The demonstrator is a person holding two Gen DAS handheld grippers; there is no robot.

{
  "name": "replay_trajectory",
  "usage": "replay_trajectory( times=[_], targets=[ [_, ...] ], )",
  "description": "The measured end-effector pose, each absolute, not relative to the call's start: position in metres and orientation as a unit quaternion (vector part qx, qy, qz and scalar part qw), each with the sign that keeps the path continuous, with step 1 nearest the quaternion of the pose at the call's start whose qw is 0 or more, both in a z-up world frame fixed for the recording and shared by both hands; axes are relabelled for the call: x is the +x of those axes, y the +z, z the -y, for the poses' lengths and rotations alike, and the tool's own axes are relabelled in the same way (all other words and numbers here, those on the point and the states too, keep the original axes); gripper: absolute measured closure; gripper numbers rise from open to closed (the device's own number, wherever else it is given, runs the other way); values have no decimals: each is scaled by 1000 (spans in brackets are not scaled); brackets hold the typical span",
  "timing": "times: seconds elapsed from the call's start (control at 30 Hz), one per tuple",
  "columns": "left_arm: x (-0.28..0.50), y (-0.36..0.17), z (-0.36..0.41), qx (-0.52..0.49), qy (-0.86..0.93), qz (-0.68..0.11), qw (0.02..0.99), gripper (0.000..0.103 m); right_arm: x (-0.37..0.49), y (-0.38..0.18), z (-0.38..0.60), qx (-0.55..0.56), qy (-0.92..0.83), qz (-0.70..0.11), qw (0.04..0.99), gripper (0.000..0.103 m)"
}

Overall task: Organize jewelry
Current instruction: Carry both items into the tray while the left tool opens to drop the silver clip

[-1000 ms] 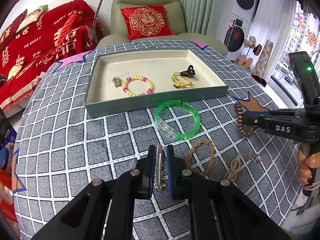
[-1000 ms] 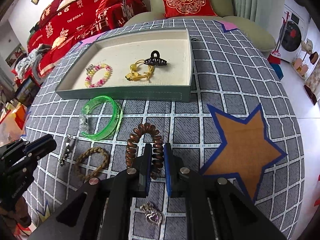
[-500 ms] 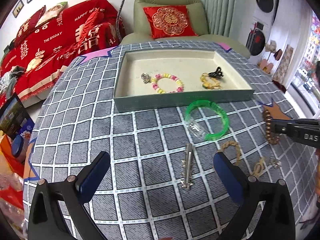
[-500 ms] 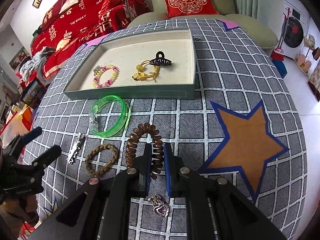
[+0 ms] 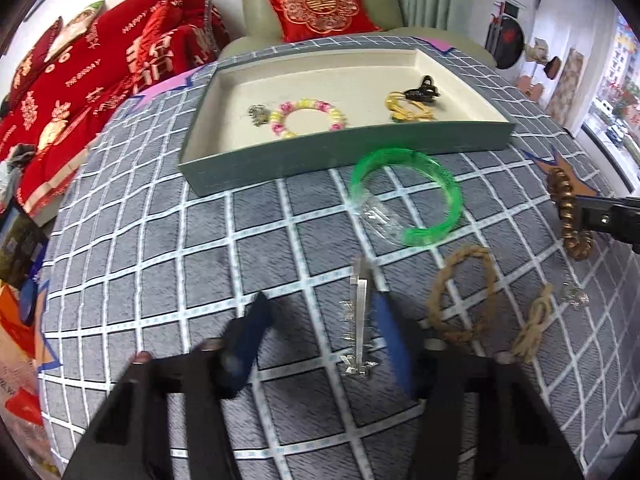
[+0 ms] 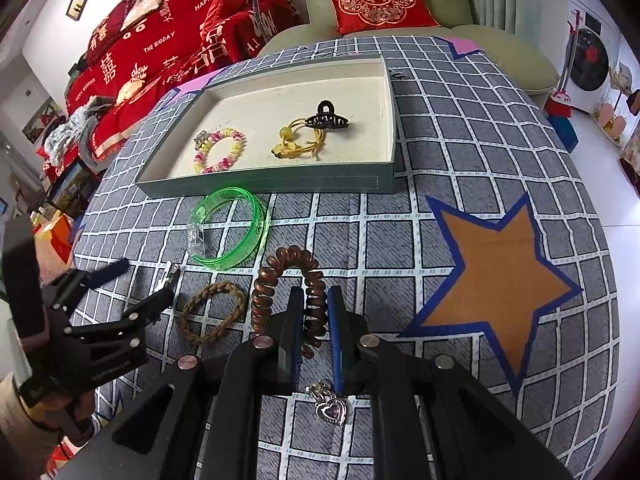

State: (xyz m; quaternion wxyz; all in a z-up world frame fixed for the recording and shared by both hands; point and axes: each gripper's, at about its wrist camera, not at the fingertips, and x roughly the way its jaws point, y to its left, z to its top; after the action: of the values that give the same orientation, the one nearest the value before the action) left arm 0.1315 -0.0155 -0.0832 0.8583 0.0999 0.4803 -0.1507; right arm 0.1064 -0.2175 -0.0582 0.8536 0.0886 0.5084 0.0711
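My left gripper (image 5: 324, 316) is open, its blurred blue fingers either side of a clear hair clip (image 5: 358, 326) lying on the checked cloth. My right gripper (image 6: 313, 300) is shut on a brown coil hair tie (image 6: 280, 280), which also shows in the left wrist view (image 5: 566, 208). A grey-green tray (image 6: 280, 188) holds a pink-yellow bead bracelet (image 6: 218, 150), a yellow hair tie (image 6: 296, 140) and a black claw clip (image 6: 328, 118). A green bangle (image 6: 230, 232) lies in front of the tray.
A braided brown tie (image 6: 212, 312) lies left of the coil. A heart pendant (image 6: 332, 406) lies under my right gripper. A knotted tan cord (image 5: 534, 326) and an orange star patch (image 6: 500, 276) sit to the right. A sofa and an armchair stand behind.
My left gripper let go of the clear clip and opened wide, then came down with its fingers narrowing around it. My right gripper kept hold of the coil tie.
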Motion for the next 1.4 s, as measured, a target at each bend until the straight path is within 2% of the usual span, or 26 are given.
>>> replay_trajectory(
  times=[0.03,0.1,0.3,0.53,0.6,0.93,1.2,1.4],
  targets=[
    [131,-83,18,105,-157,-480,857,76,106,-58,218,89,71,-508,854,90],
    [129,-82,22,114,-156,-480,856,76,106,-56,219,90,71,-507,854,90],
    [126,-68,7,54,-168,-478,861,76,103,-50,223,99,75,-500,857,90],
    [129,-29,-6,33,-167,-444,879,76,108,-34,230,115,80,-486,863,90],
    [133,-18,-7,31,-169,-436,884,82,111,-28,230,116,80,-481,865,90],
    [166,23,-6,27,-172,-401,899,82,143,9,228,115,86,-457,878,90],
    [208,20,0,21,-164,-402,900,82,187,20,218,114,95,-452,880,90],
    [246,0,11,14,-150,-414,898,82,223,8,212,114,92,-456,878,90]
  ],
)
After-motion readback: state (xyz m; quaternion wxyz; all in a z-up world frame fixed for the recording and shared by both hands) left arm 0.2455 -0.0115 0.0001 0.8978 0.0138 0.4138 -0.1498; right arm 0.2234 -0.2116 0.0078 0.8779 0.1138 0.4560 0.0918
